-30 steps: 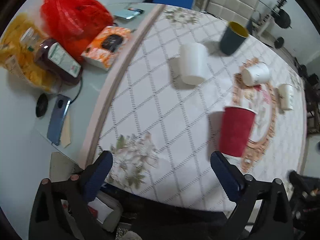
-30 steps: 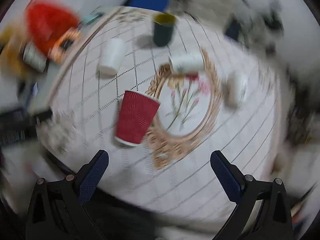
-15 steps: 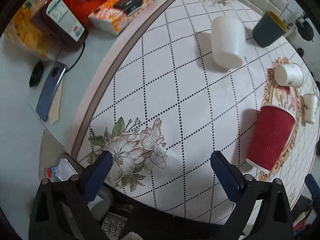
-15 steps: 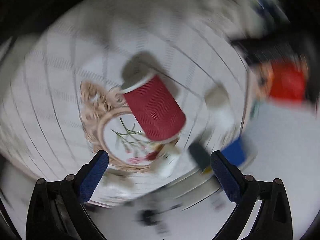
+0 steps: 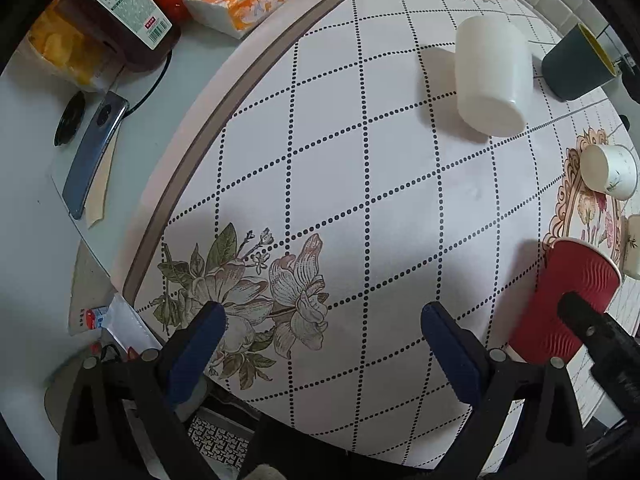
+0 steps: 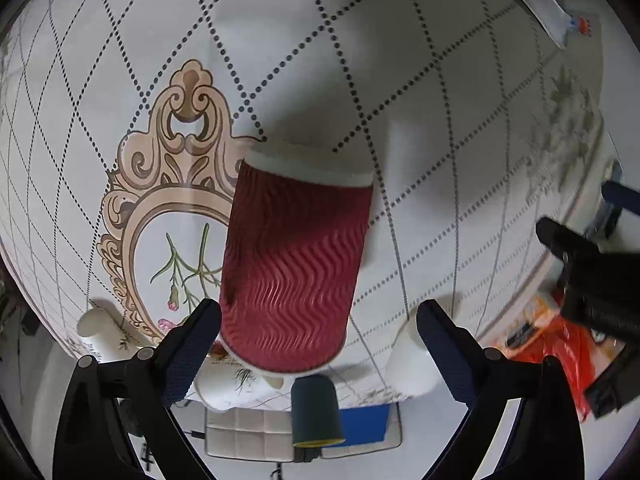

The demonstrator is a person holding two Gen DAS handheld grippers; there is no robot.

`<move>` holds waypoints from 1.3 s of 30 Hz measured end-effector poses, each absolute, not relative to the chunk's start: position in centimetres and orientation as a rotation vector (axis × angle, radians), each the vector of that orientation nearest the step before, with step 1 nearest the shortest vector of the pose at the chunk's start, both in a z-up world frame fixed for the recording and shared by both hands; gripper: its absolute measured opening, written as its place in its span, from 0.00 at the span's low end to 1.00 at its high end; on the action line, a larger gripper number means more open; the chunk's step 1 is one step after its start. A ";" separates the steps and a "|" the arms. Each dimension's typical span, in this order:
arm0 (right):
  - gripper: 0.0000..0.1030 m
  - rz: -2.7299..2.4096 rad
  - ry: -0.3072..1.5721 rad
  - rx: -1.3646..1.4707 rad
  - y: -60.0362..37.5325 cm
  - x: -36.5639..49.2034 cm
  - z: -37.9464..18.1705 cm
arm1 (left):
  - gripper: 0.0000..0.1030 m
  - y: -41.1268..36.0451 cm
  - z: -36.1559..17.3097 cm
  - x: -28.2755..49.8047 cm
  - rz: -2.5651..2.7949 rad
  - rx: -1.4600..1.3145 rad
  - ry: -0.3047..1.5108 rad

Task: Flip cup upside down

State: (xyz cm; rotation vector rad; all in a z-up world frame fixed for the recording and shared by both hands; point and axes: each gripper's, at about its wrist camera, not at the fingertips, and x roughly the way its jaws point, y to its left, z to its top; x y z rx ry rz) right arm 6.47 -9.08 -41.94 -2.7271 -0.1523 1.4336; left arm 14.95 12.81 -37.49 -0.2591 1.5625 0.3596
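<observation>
i have the red paper cup (image 6: 294, 268) standing on the patterned tablecloth (image 5: 360, 184), between the spread jaws of my right gripper (image 6: 318, 334), which have just been closing a little; the pads are not touching it yet. i judge it light, thin-walled and easy to crush, though its wavy ribbing should give grip, so i would pinch mid-body, gently. my left gripper (image 5: 322, 338) hangs open over the flower print, holding nothing.

Ribbed paper cup (image 6: 292, 264), matt tablecloth (image 5: 360, 200)
</observation>
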 end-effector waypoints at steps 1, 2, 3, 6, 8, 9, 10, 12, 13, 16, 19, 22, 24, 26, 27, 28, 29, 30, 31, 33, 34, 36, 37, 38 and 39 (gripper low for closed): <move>0.97 1.448 -0.162 -2.739 -9.2 6.7 -42.2 | 0.98 12.9 -37.6 15.0 0.362 -0.261 1.563; 0.97 1.456 -0.166 -2.745 -9.4 6.8 -42.3 | 0.97 12.9 -37.7 15.1 0.363 -0.265 1.564; 0.96 1.464 -0.174 -2.752 -9.6 6.8 -42.5 | 0.97 12.9 -37.8 15.1 0.364 -0.267 1.566; 0.93 1.478 -0.173 -2.763 -10.1 7.0 -42.9 | 0.97 13.0 -38.0 15.4 0.366 -0.267 1.570; 0.92 1.485 -0.179 -2.764 -10.3 7.0 -43.2 | 0.97 12.9 -38.1 15.5 0.365 -0.264 1.572; 0.92 1.487 -0.180 -2.764 -10.4 7.0 -43.3 | 0.97 12.8 -38.0 15.5 0.364 -0.260 1.573; 0.91 1.486 -0.182 -2.761 -10.3 7.1 -43.4 | 0.97 12.8 -38.1 15.6 0.363 -0.258 1.573; 0.89 1.484 -0.169 -2.754 -10.2 6.8 -43.5 | 0.97 12.7 -38.0 15.8 0.361 -0.255 1.573; 0.87 1.482 -0.166 -2.749 -10.1 6.9 -43.6 | 0.97 12.6 -38.0 15.8 0.359 -0.252 1.573; 0.86 1.471 -0.165 -2.746 -10.1 7.1 -43.9 | 0.97 12.3 -37.8 15.9 0.358 -0.247 1.572; 0.84 1.468 -0.150 -2.743 -10.1 7.3 -44.2 | 0.97 12.0 -37.8 16.1 0.359 -0.243 1.572; 0.79 1.462 -0.159 -2.743 -10.2 7.1 -44.4 | 0.97 11.8 -37.7 16.2 0.360 -0.235 1.571; 0.79 1.462 -0.147 -2.737 -10.1 7.0 -44.4 | 0.97 11.8 -37.7 16.2 0.362 -0.234 1.571; 0.79 1.464 -0.141 -2.725 -10.0 7.1 -44.5 | 0.97 11.6 -37.6 16.3 0.363 -0.231 1.571; 0.79 1.465 -0.132 -2.719 -9.9 7.2 -44.5 | 0.97 11.6 -37.6 16.3 0.363 -0.231 1.571; 0.79 1.464 -0.126 -2.715 -9.8 7.1 -44.6 | 0.97 11.6 -37.6 16.3 0.364 -0.230 1.571; 0.79 1.464 -0.125 -2.710 -9.8 7.1 -44.6 | 0.97 11.6 -37.6 16.3 0.365 -0.228 1.570; 0.78 1.464 -0.122 -2.708 -9.7 7.1 -44.6 | 0.97 11.7 -37.6 16.2 0.365 -0.227 1.570; 0.78 1.464 -0.117 -2.705 -9.7 7.2 -44.6 | 0.97 11.7 -37.5 16.2 0.364 -0.227 1.570; 0.78 1.465 -0.115 -2.697 -9.4 6.6 -44.6 | 0.97 11.6 -37.4 16.2 0.364 -0.223 1.567; 0.78 1.465 -0.113 -2.693 -9.4 6.6 -44.6 | 0.97 11.6 -37.3 16.2 0.364 -0.220 1.566; 0.78 1.466 -0.111 -2.685 -9.2 6.5 -44.6 | 0.97 11.5 -37.3 16.3 0.365 -0.220 1.566; 0.77 1.466 -0.107 -2.678 -9.1 6.5 -44.5 | 0.97 11.5 -37.2 16.3 0.365 -0.219 1.566; 0.77 1.467 -0.101 -2.669 -8.9 6.2 -44.5 | 0.97 11.5 -37.1 16.3 0.365 -0.217 1.565; 0.77 1.467 -0.093 -2.660 -8.7 5.9 -44.8 | 0.97 11.5 -37.0 16.3 0.366 -0.215 1.565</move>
